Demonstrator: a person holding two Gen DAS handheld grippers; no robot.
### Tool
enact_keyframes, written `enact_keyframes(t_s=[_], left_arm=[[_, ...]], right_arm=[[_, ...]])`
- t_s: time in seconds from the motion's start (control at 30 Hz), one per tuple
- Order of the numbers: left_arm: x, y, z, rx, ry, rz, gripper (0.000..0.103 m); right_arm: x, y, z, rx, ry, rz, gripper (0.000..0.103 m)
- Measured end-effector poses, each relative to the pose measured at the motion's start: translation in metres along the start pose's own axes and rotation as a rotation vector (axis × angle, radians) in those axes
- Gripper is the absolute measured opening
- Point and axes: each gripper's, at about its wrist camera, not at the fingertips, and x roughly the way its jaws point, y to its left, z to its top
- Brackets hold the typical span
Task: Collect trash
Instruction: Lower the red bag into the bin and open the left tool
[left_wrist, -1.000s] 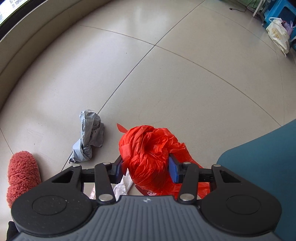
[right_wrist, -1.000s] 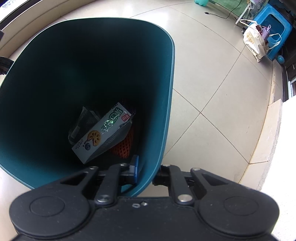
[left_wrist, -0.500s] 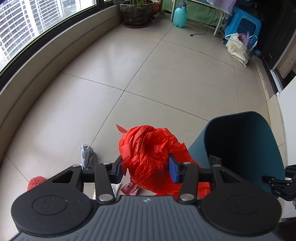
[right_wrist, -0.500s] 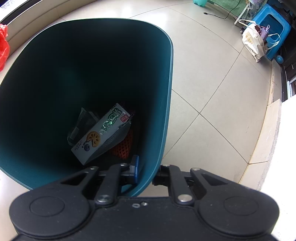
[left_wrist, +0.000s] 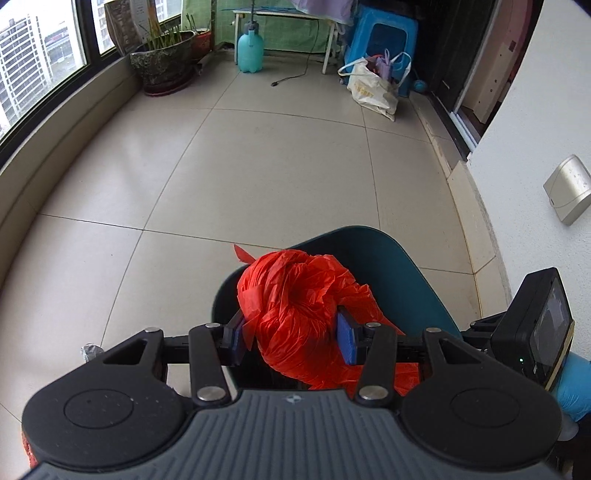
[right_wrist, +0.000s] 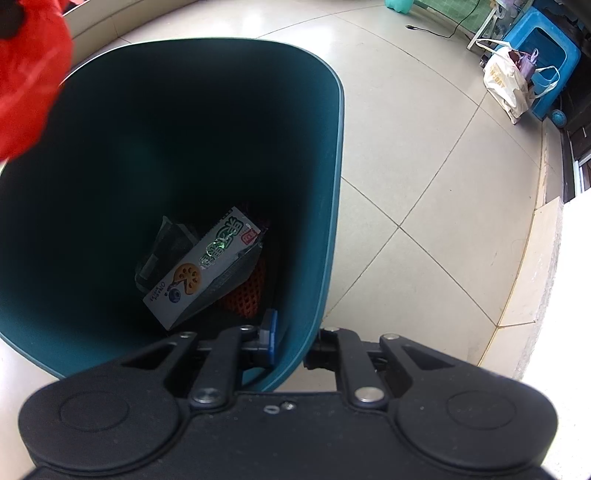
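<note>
My left gripper (left_wrist: 291, 341) is shut on a crumpled red plastic bag (left_wrist: 299, 314) and holds it above the open teal trash bin (left_wrist: 402, 280). The bag also shows in the right wrist view (right_wrist: 26, 74), at the top left over the bin's rim. My right gripper (right_wrist: 291, 341) is shut on the near wall of the bin (right_wrist: 314, 277), one finger inside and one outside. Inside the bin lie a white snack box (right_wrist: 207, 266), a dark wrapper and an orange net.
The tiled floor (left_wrist: 277, 166) stretches ahead. A potted plant (left_wrist: 162, 62), a teal spray bottle (left_wrist: 250, 48), a white bag (left_wrist: 373, 88) and a blue stool (left_wrist: 384, 37) stand at the far end. A white wall (left_wrist: 535, 147) runs on the right. A grey scrap (left_wrist: 90, 350) lies at the left.
My left gripper has lifted the red bag off the floor and swung it right, over the bin. The right gripper has kept its hold on the bin wall.
</note>
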Motion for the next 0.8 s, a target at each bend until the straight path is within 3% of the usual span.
enact_keyframes(t_s=[0.4, 0.63, 0.8], left_arm=[[0.109, -0.05, -0.02, 0.097, 0.168, 0.051, 0.046], [0.146, -0.056, -0.023, 0.12, 0.259, 0.125, 0.047], [0.161, -0.059, -0.022, 0.125, 0.296, 0.134, 0.047]], right_arm=[[0.003, -0.022, -0.005, -0.002, -0.01, 0.003, 0.012], [0.005, -0.036, -0.001, -0.004, -0.013, 0.004, 0.012], [0.005, -0.047, 0.001, -0.002, -0.014, 0.009, 0.012]])
